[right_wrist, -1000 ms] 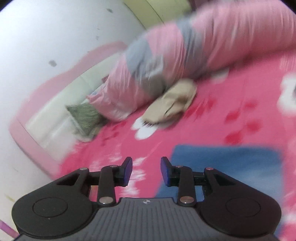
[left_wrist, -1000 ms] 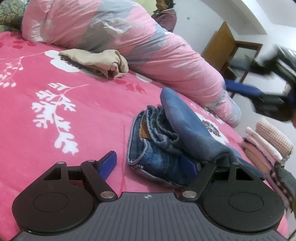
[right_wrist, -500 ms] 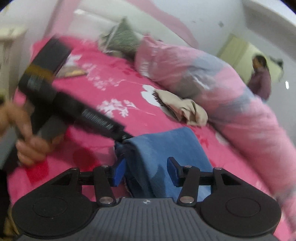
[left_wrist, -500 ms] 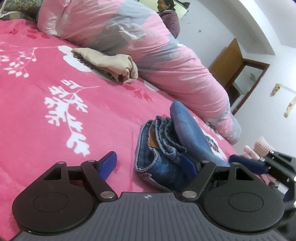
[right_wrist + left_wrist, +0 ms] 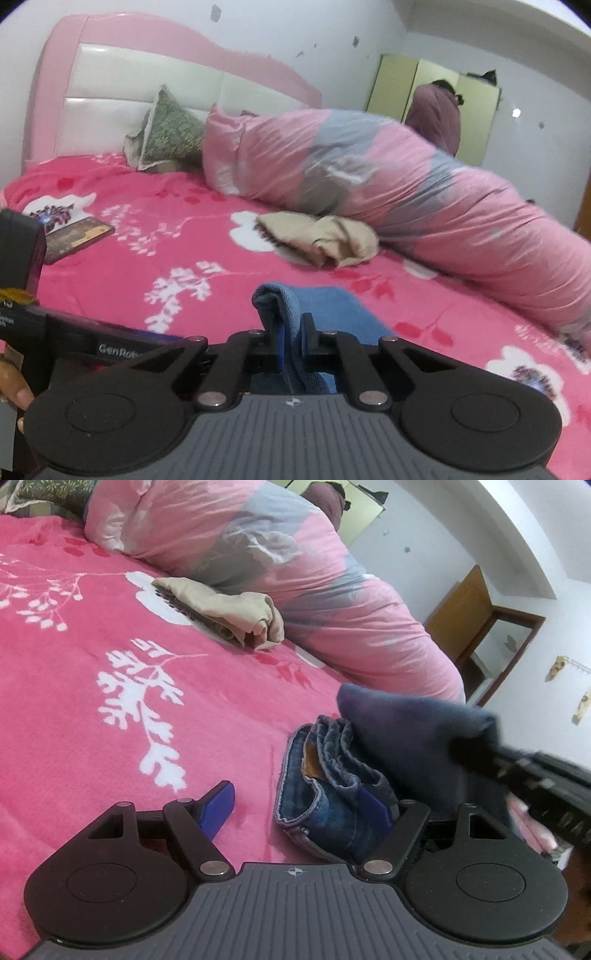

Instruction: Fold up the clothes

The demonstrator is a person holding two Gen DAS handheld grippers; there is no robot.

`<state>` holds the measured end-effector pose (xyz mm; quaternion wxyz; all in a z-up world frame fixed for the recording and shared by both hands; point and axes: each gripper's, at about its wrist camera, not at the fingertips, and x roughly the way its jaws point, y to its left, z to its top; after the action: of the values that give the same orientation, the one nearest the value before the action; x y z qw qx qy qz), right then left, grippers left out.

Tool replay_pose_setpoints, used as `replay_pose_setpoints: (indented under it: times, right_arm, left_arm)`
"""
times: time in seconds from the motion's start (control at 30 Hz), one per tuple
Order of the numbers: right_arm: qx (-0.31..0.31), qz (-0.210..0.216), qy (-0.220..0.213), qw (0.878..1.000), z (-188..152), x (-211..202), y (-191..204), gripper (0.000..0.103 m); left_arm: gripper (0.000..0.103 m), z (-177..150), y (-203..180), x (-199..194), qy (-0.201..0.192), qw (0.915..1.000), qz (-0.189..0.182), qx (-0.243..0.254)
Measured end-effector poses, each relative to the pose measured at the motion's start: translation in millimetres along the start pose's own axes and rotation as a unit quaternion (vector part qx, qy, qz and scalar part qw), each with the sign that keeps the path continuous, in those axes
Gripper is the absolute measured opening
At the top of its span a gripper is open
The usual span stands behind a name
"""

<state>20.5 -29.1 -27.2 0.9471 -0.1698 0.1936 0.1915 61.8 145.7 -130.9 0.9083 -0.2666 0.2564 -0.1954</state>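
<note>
Spreading across both views is the bed with its pink floral bedspread (image 5: 155, 236), a rolled pink-and-grey duvet (image 5: 388, 184) lying along its far side and a crumpled beige garment (image 5: 321, 240) just in front of that roll. Nearer the cameras the jeans (image 5: 332, 775) sit on the bedspread as a thick, partly folded bundle, waistband and leather patch facing the left wrist camera, one leg draped over the top. Denim like this is heavy and fairly stiff for cloth, not slippery, and will probably hold a crease, so a doubled edge or hem gives the surest hold. The right gripper (image 5: 293, 343) has just been closing and now pinches such a folded edge of the blue leg between its pads. The left gripper (image 5: 299, 805) stands wide open, one pad against the bundle's near side, the other over bare bedspread, gripping nothing; its likely place is the waistband
</note>
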Motion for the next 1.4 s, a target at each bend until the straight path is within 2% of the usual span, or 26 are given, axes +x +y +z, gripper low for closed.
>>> replay_pose_setpoints:
  times: [0.23, 0.4, 0.5, 0.57, 0.63, 0.67, 0.7, 0.73, 0.83, 0.93, 1.1, 1.17, 1.2, 1.3, 1.33, 1.4]
  right_arm:
    - [0.024, 0.022, 0.011, 0.999, -7.2, 13.9, 6.7, 0.008]
    - [0.033, 0.039, 0.028, 0.998, -16.8, 22.9, 9.0, 0.008]
    - [0.006, 0.032, 0.025, 0.999, -24.8, 28.7, 23.0, 0.011]
    - [-0.031, 0.016, 0.016, 0.999, -32.3, 31.3, 37.1, 0.016]
    - [-0.072, -0.006, -0.002, 0.997, -37.9, 25.9, 52.0, 0.026]
    - [-0.084, -0.013, -0.012, 0.996, -39.6, 21.6, 57.7, 0.038]
    - [-0.083, -0.007, -0.028, 0.996, -40.1, 14.7, 60.0, 0.043]
    - [-0.082, -0.001, -0.043, 0.996, -40.5, 7.8, 62.2, 0.044]
    - [-0.079, 0.012, -0.081, 0.993, -41.3, -13.8, 67.7, 0.043]
    - [-0.054, 0.016, -0.095, 0.994, -44.0, -35.1, 62.0, 0.042]
    - [0.040, 0.000, -0.095, 0.995, -61.3, -78.3, 14.7, 0.035]
    - [0.081, -0.025, -0.089, 0.992, -63.8, -91.5, -14.4, 0.024]
    - [0.099, -0.038, -0.089, 0.990, -64.0, -96.3, -28.0, 0.023]
    - [0.157, -0.076, -0.097, 0.980, -63.4, -111.9, -69.7, 0.016]
    - [0.174, -0.086, -0.096, 0.976, -64.1, -114.2, -80.8, 0.014]
    - [0.206, -0.092, -0.088, 0.970, -69.7, -114.3, -98.6, 0.010]
  left_arm:
    - [0.073, 0.1, 0.1, 0.1, 0.000, 1.0000, 0.001, 0.000]
    - [0.072, 6.2, 10.6, -18.0, -0.020, 0.9989, 0.015, -0.040]
    - [0.072, 12.0, 19.6, -31.8, -0.036, 0.9971, 0.027, -0.062]
    - [0.072, 16.3, 20.6, -38.8, -0.044, 0.9964, 0.039, -0.061]
    - [0.072, 21.8, 16.7, -45.3, -0.051, 0.9961, 0.053, -0.049]
    - [0.072, 25.5, 13.0, -49.1, -0.057, 0.9959, 0.058, -0.039]
    - [0.072, 29.0, 9.4, -52.8, -0.063, 0.9958, 0.060, -0.029]
    - [0.072, 32.6, 5.6, -56.2, -0.071, 0.9955, 0.059, -0.020]
    - [0.073, 44.5, -8.7, -61.2, -0.086, 0.9948, 0.054, 0.004]
    - [0.072, 53.1, -31.5, -58.9, -0.090, 0.9945, 0.041, 0.036]
    - [0.067, 55.7, -79.6, -46.0, -0.085, 0.9906, 0.001, 0.108]
    - [0.061, 50.3, -98.4, -34.3, -0.073, 0.9871, -0.014, 0.141]
    - [0.054, 46.6, -105.9, -26.6, -0.064, 0.9853, -0.014, 0.158]
    - [0.043, 32.7, -120.3, 1.1, -0.024, 0.9780, 0.006, 0.207]
    - [0.035, 27.2, -119.5, 11.0, -0.007, 0.9748, 0.025, 0.222]
    - [0.029, 16.5, -113.6, 29.9, 0.026, 0.9666, 0.068, 0.246]
